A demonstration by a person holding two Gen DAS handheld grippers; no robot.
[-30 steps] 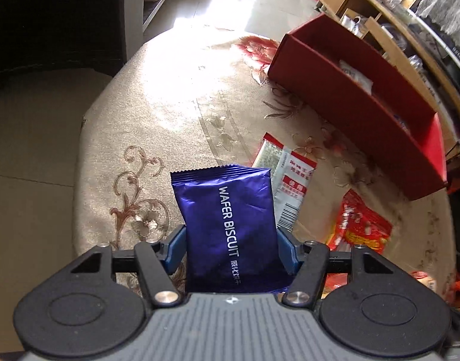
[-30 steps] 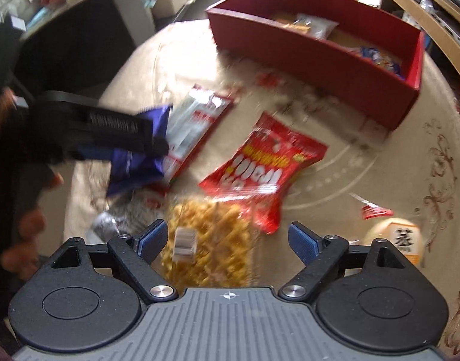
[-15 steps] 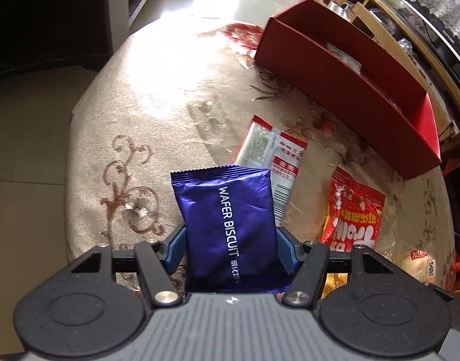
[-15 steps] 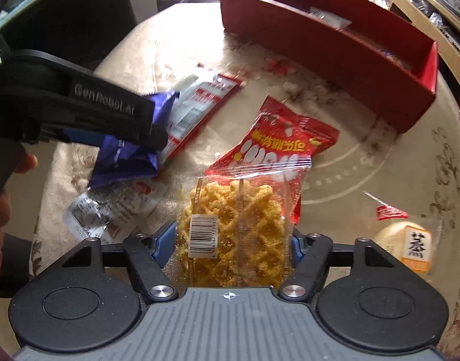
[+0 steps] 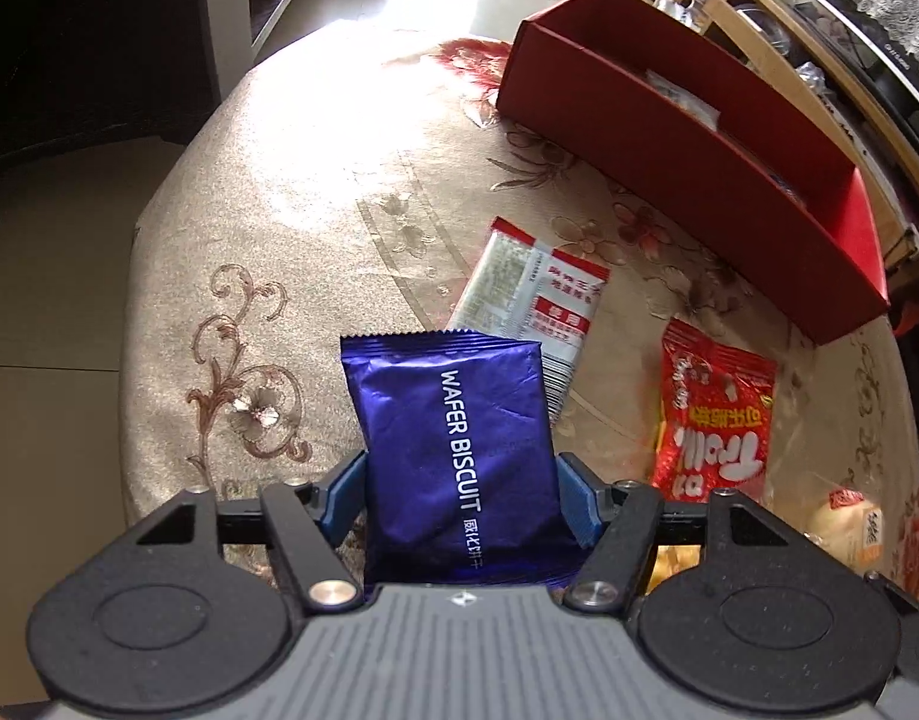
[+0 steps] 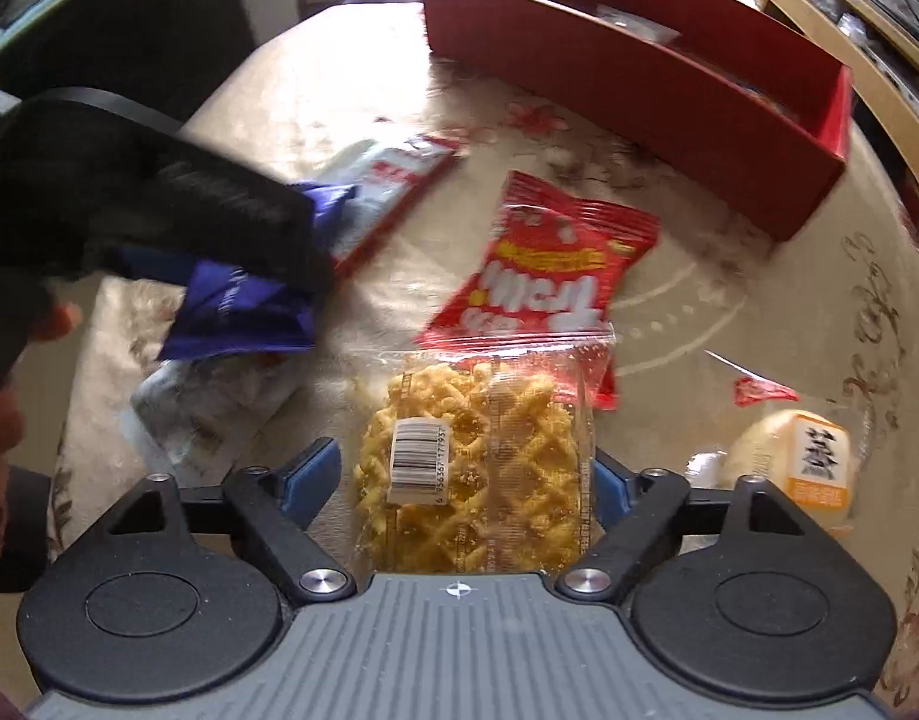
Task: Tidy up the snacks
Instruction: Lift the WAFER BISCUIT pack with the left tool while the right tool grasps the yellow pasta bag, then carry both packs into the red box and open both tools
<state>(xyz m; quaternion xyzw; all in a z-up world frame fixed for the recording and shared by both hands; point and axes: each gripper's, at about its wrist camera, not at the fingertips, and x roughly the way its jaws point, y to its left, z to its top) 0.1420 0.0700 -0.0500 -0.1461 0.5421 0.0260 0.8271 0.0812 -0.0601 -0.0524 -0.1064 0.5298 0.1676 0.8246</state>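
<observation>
My left gripper is shut on a blue wafer biscuit pack and holds it above the round table. It also shows in the right wrist view. My right gripper is shut on a clear bag of yellow lattice crackers, lifted off the cloth. The red open box stands at the far right of the table and holds a few packets; it also shows in the right wrist view.
On the beige cloth lie a red-and-white sachet, a red snack bag, a wrapped bun with an orange label and a crumpled clear packet. Shelving stands beyond the box.
My right gripper closed on the lattice cracker bag and raised it. My left gripper kept hold of the blue pack and lifted a little, with the table seen from higher.
</observation>
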